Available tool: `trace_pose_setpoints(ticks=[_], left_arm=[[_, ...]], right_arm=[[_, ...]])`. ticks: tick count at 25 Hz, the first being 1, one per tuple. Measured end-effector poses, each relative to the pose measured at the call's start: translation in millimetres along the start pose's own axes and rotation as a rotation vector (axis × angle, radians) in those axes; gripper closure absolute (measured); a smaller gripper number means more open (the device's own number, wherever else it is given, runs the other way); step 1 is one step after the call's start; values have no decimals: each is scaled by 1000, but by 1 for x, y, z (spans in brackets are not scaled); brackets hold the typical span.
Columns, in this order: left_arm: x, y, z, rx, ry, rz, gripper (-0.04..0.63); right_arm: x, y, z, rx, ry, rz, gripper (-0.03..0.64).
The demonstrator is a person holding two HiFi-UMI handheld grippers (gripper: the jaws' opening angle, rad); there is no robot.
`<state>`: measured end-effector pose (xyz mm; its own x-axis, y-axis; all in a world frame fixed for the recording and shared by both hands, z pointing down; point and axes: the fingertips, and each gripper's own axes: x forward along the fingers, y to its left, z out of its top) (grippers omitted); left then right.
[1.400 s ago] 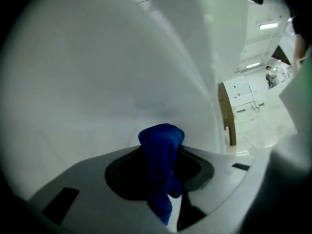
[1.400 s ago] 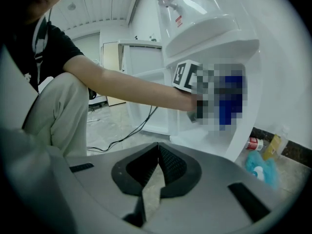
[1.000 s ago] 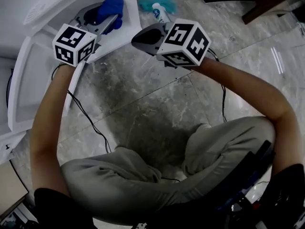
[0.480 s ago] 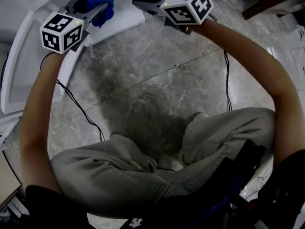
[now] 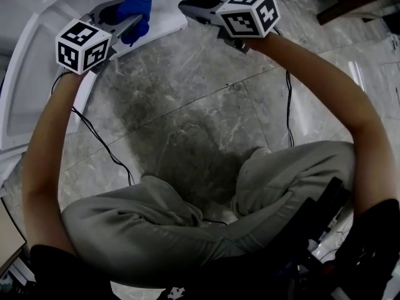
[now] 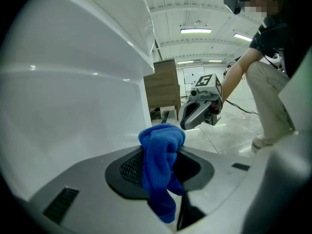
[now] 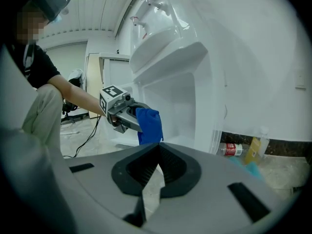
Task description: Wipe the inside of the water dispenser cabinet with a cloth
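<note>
White water dispenser cabinet (image 7: 170,57) fills the upper left of the head view and most of the right gripper view. Its lower compartment (image 7: 178,108) stands open. Inside walls look plain white, with no dirt or wet streaks visible, so how much has been wiped can't be told.

Grey marble floor (image 5: 200,111) lies under everything; no bench. Person's legs (image 5: 156,230) are at the bottom of the head view, both arms reaching to the frame top.

Left tool (image 5: 128,19) is at the upper left of the head view, jaws part-way closed and clamped on the blue cloth (image 6: 161,172). The cloth is bunched between the pads, with a tail hanging below. In the right gripper view the cloth sits mid-frame, just in front of the open compartment's left edge; contact with the wall is unclear.

Right tool (image 5: 187,5) is at the upper centre of the head view, jaws fully together with nothing in them. It is near the left tool but apart from it.

Bottles (image 7: 234,149) stand on the floor at the lower right of the right gripper view, not in play.

Progress, as a judgement: the cloth is in the grip and at the cabinet mouth. The wipe looks mostly ahead: the cloth has to go in and press on the compartment's walls and base. Right tool looks idle.
</note>
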<state>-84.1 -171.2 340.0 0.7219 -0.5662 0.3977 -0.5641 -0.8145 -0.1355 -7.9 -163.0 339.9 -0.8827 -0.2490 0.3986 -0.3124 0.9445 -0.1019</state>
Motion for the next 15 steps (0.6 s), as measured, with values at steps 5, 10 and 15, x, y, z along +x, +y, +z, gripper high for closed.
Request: trace_pose_setpoints(ticks=[5, 10, 15], left_arm=[[9, -11, -4, -6, 8, -39, 459], [13, -14, -9, -17, 21, -64, 459], [16, -15, -14, -12, 32, -77, 459]], right_arm=[[1, 2, -3, -12, 17, 16, 618], [0, 1, -3, -11, 22, 12, 618], [1, -2, -6, -14, 32, 10, 618]])
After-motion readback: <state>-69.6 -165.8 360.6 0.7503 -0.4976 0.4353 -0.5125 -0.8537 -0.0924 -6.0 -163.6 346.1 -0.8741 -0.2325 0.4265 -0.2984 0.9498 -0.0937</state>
